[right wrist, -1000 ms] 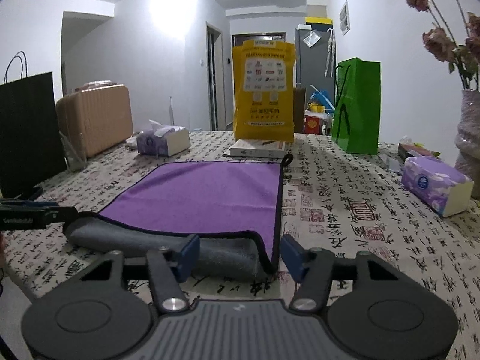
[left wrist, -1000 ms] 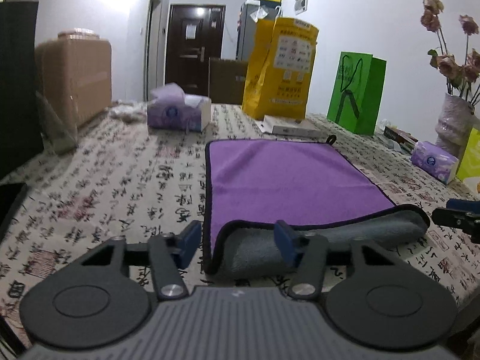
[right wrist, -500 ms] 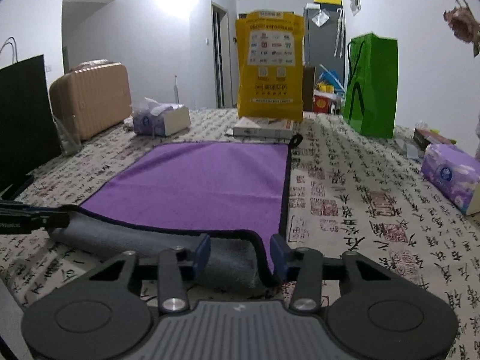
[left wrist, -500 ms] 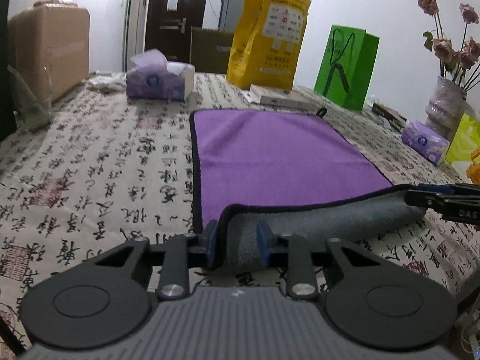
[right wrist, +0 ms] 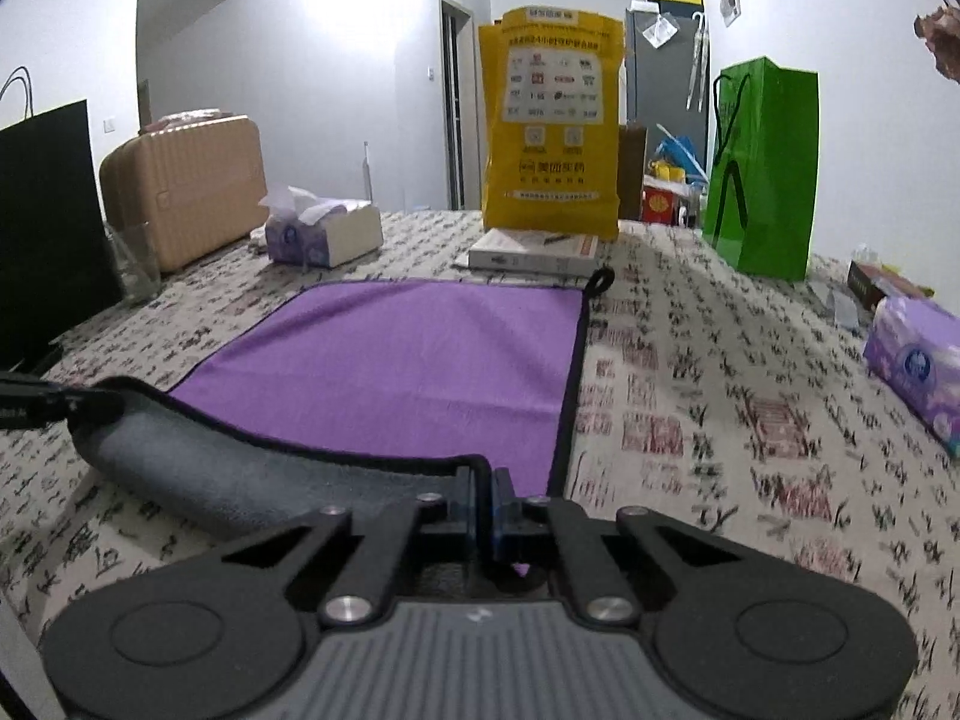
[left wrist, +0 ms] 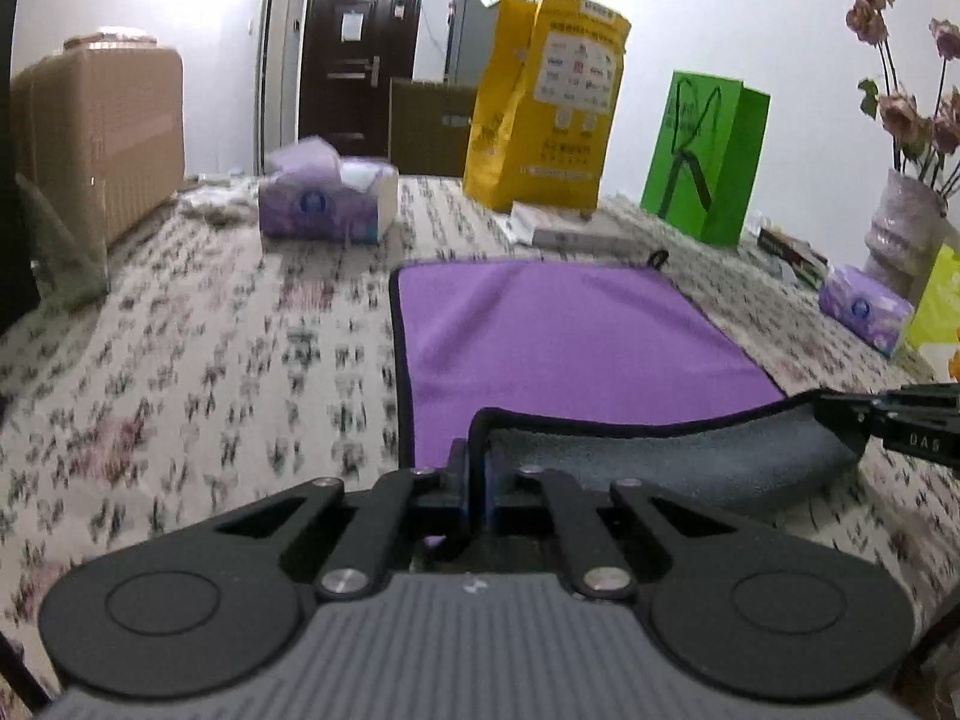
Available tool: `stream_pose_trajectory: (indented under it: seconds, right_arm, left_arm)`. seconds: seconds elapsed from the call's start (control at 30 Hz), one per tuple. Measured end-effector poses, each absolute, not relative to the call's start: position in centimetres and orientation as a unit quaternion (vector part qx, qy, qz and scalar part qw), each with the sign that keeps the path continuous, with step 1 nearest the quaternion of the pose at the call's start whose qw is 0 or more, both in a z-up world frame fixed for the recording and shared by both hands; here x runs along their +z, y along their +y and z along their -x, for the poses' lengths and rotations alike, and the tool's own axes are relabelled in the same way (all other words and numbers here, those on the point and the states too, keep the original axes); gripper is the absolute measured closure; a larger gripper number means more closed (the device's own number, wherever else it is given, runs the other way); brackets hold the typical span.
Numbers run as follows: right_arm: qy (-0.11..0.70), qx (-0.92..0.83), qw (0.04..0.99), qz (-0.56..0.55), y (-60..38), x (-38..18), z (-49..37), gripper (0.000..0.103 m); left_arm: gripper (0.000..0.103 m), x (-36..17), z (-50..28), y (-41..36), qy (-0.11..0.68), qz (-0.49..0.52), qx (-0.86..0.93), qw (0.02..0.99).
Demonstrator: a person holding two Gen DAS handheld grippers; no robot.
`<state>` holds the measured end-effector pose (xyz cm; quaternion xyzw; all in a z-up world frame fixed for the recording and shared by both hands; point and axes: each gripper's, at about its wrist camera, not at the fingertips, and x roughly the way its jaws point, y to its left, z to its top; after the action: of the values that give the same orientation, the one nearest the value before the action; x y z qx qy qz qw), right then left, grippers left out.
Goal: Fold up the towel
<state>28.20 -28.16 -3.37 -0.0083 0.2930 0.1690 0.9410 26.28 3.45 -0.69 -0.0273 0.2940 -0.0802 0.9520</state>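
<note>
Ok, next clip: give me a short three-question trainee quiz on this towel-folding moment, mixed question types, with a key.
1. True or false: the left gripper and the right gripper are each shut on a near corner of the towel.
2. Which colour shows on the towel's lifted near edge? A) green B) grey C) yellow
3. Fill in: past the towel's far edge, in front of the yellow bag, lies a flat white ____.

Key: 1 true; 2 B; 3 box.

Yellow bag (right wrist: 551, 126) standing behind a flat white box (right wrist: 533, 252), green bag (right wrist: 765, 165), tissue box (left wrist: 327, 201), tan suitcase (right wrist: 186, 186), calligraphy-print desk (right wrist: 720, 396), dark door (left wrist: 358, 54)
</note>
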Motion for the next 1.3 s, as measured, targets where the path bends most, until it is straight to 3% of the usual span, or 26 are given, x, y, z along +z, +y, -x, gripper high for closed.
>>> stream_pose_trajectory:
  seconds: [1.3]
  right_arm:
    - [0.297,0.181,0.937,0.026,-27.4,-2.5,-47.9,0.099]
  left_arm:
    - [0.098,0.4,-46.4,4.9,0.330,0.030,-0.072,0.941]
